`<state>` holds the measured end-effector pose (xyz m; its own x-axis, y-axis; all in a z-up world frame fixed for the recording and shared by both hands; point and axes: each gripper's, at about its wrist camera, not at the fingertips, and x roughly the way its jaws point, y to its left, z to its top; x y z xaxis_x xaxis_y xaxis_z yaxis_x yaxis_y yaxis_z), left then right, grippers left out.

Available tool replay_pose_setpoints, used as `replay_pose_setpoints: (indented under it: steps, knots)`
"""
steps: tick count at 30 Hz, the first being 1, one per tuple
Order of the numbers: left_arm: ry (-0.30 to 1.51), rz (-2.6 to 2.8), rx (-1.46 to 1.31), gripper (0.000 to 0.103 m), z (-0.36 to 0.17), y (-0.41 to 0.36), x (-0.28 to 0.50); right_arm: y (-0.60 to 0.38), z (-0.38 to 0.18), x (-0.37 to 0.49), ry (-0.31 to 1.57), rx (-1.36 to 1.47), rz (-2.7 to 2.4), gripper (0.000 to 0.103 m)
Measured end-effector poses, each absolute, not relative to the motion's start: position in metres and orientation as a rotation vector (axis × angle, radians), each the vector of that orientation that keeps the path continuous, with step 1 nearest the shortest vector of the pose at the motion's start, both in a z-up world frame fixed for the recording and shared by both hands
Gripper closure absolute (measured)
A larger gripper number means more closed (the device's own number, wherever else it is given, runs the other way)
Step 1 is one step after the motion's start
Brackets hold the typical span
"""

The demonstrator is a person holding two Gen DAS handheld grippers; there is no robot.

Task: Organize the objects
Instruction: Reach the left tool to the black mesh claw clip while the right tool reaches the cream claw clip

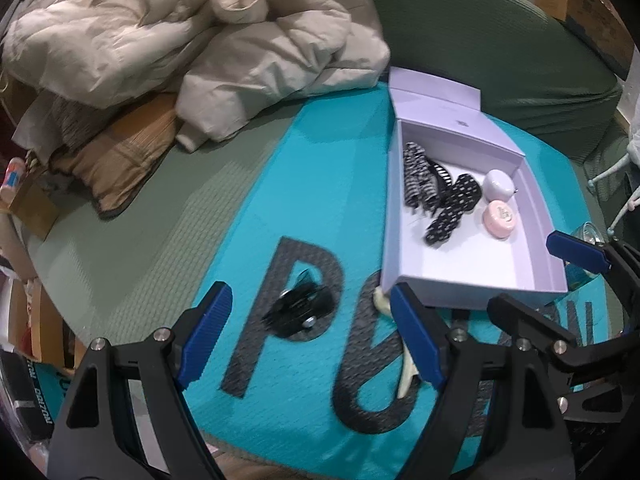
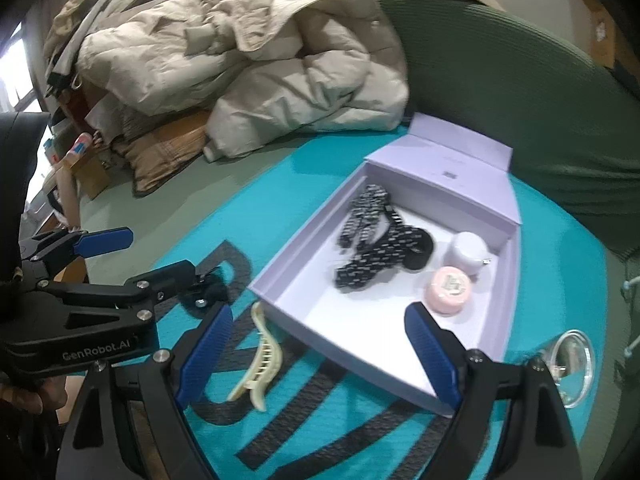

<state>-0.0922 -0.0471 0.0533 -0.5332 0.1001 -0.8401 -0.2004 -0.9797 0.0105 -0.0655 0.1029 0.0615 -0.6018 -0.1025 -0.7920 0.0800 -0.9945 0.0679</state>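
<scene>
- Both the left gripper [image 1: 316, 332] and the right gripper [image 2: 320, 350] have jaws apart, empty.
- Black hair clip [image 1: 300, 306] and cream clip [image 2: 256, 364] lie outside the lavender box [image 2: 280, 264].
- A beige jacket [image 1: 192, 40] is heaped behind.

A pale lilac box [image 2: 476, 168] with a white floor lies on a teal cloth [image 1: 304, 184] printed with dark grey letters. Inside the box are a black-and-white checked hair clip [image 1: 416, 180], a black one with white dots [image 1: 452, 208], a white jar [image 2: 468, 252] and a pink tin [image 2: 448, 290]. Beside the box lie a cream hair clip [image 2: 260, 364] and a black one [image 1: 300, 308]. Behind the box is a beige puffer jacket [image 1: 192, 36].
</scene>
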Motion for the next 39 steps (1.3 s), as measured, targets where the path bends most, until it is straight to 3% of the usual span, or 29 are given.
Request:
replay_pose_setpoints:
  steps: [15, 39]
  knots:
    - [0.095, 2.603, -1.491, 0.022, 0.024, -0.086, -0.078, 0.055, 0.036, -0.068, 0.025, 1.371, -2.597, 0.014]
    - [0.082, 2.479, -1.577, 0.022, -0.033, -0.086, -0.078, 0.046, -0.022, -0.061, 0.022, 1.531, -2.505, 0.014]
